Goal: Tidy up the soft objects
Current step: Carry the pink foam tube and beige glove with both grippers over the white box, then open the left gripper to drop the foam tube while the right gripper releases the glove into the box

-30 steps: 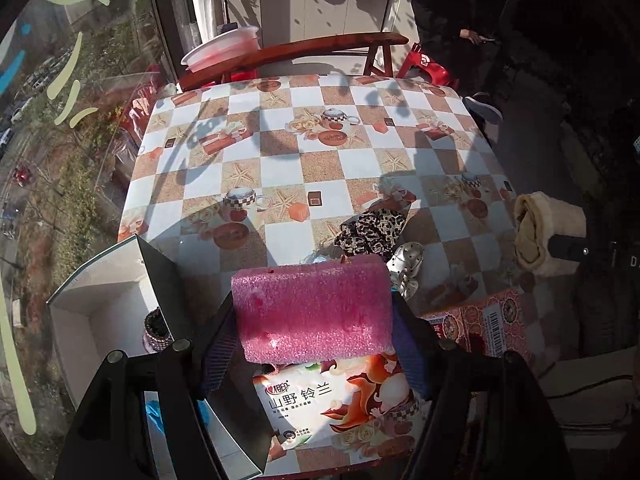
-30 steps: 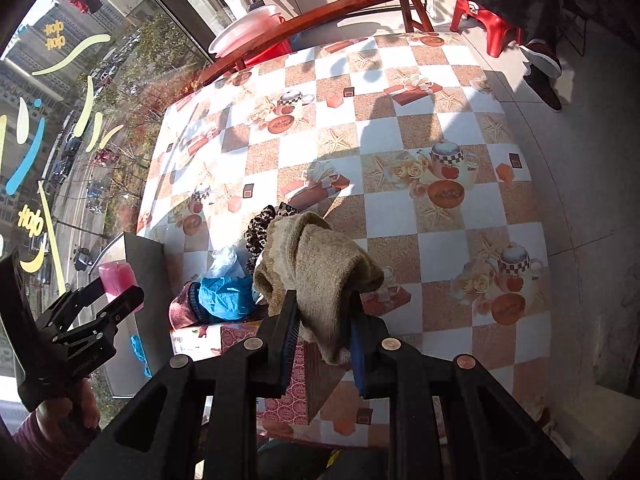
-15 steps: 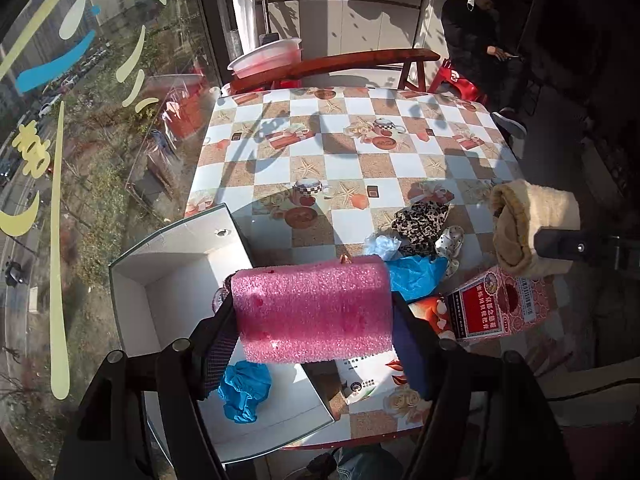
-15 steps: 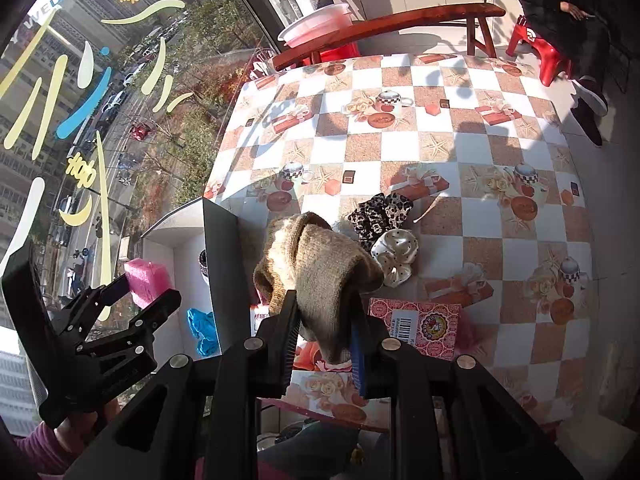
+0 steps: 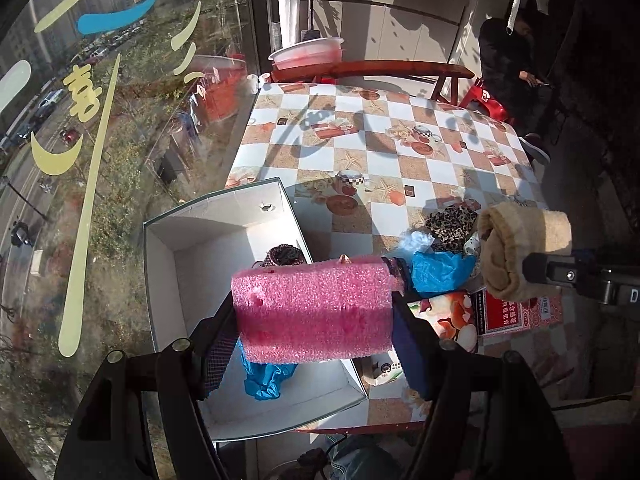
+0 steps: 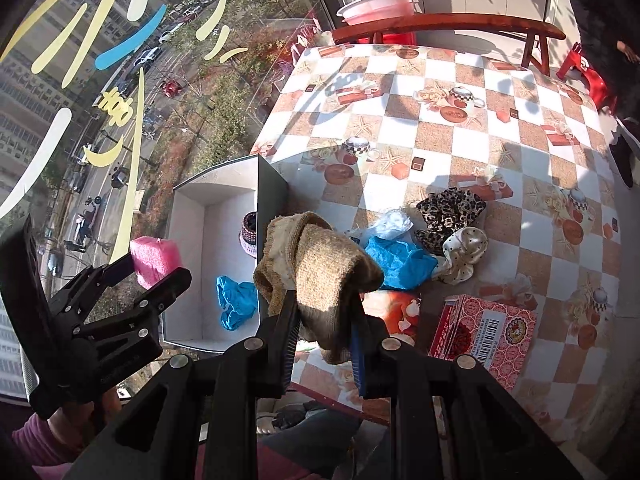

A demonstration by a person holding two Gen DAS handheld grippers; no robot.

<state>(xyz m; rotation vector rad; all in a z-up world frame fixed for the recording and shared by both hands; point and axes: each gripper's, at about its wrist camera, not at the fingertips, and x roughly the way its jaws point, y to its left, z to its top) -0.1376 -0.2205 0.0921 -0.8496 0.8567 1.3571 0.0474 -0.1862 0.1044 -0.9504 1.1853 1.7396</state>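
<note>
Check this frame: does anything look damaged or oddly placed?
Two things stand out. The white box overhangs the table's near corner rather than sitting fully on it. The pink foam block in the left gripper has small gouged holes near its left end.

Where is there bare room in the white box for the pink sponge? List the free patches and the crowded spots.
In the white box, the floor is bare between the dark patterned roll at the far end and the blue glove nearer the front, and along the window-side wall. Outside it, the near table edge is crowded: blue bag, scrunchies, red carton.
</note>
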